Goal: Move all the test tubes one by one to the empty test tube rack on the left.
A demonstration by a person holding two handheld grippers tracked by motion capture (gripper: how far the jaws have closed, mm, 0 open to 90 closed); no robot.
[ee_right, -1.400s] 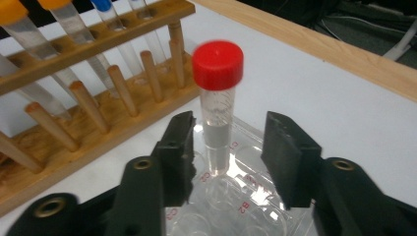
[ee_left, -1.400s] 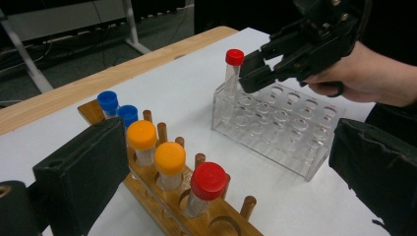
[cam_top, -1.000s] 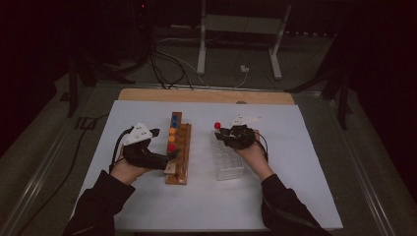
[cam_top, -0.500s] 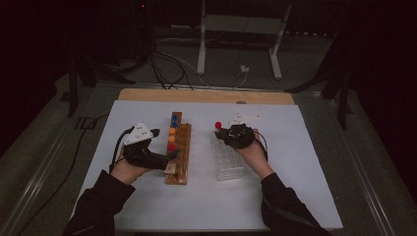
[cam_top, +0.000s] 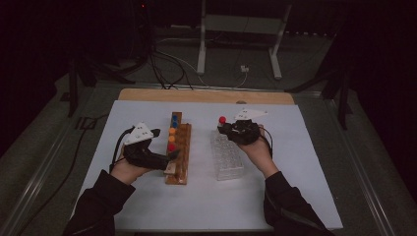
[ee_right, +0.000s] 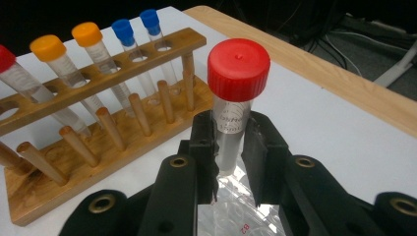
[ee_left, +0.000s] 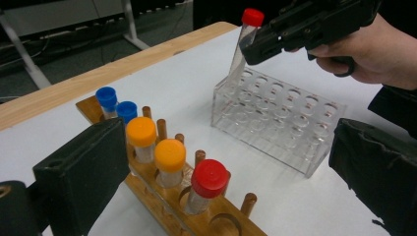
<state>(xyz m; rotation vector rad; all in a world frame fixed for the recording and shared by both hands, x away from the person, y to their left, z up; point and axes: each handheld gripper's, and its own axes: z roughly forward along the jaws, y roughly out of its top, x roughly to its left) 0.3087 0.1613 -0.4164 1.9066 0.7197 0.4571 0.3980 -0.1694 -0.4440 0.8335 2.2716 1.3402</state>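
Note:
My right gripper (ee_right: 231, 142) is shut on a clear tube with a red cap (ee_right: 238, 98), gripped just under the cap. It holds the tube (ee_left: 244, 39) tilted above the far end of the clear plastic rack (ee_left: 280, 123), with the tube's lower end near a corner hole. In the high view the right gripper (cam_top: 231, 132) is at the rack's far end. My left gripper (ee_left: 228, 147) is open beside the wooden rack (ee_left: 162, 196), its jaws wide apart. That rack holds several capped tubes, blue, orange and a red one (ee_left: 209, 179).
A white sheet (cam_top: 295, 162) covers the table, with a wooden strip (cam_top: 206, 96) along its far edge. The wooden rack (cam_top: 178, 152) and clear rack (cam_top: 227, 157) stand side by side. Cables and a metal stand (cam_top: 236, 29) lie on the dark floor beyond.
My right gripper has risen a little with the red-capped tube, lifting it above the clear rack. The left gripper has kept still.

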